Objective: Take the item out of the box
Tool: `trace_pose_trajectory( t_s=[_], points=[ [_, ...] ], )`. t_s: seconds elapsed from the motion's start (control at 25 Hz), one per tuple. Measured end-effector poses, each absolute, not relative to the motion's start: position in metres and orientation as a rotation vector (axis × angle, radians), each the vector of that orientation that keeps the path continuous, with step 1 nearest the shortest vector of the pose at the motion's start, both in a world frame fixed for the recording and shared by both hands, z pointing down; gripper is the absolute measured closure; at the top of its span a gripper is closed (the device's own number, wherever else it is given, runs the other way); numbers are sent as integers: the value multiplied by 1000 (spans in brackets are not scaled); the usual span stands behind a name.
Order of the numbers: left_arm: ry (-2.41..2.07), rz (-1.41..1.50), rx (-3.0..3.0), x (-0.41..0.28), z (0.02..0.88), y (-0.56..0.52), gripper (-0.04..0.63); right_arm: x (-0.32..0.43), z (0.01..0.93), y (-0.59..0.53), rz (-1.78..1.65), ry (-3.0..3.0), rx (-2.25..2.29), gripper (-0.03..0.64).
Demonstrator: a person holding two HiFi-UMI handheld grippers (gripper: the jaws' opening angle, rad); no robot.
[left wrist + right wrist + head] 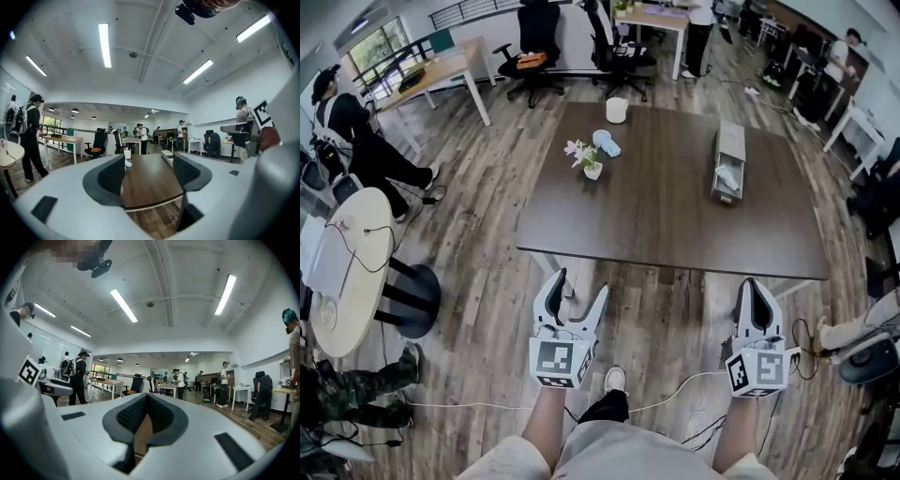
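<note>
Ahead on the dark table (pixel 675 225), long grey box (pixel 731 150) lying lengthwise away, pale item (pixel 727 178) at its near open end; well apart from both grippers, nearer the right gripper (pixel 757 284), jaws together, empty; left gripper (pixel 578 286) spread wide, empty.

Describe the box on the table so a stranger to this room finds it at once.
Start at the dark brown table in the middle of the wood floor. On its right half lies a long, narrow grey box, open at the near end with a pale item showing inside. It is the only box; the white cup and small flower vase stand further left.
</note>
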State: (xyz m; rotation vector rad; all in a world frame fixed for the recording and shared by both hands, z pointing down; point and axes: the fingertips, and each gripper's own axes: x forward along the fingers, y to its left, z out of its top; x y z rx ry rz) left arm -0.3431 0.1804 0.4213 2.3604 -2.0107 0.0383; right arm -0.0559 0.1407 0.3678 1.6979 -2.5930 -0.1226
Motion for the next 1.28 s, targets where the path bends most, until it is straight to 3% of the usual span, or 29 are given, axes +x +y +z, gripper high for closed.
trace_pose_trajectory(
  t_s=[0.28,0.6,1.28],
  points=[
    [-2048,9,2377,-381,401,133,268,-88,341,97,-193,-2611,1721,615],
    [-2038,-3,2430,-375,383,97,268,-69,331,72,-205,-2591,1816,615],
    [-1971,0,2564,-254,351,-54,268,59,318,-57,-188,-2572,1991,615]
  ],
)
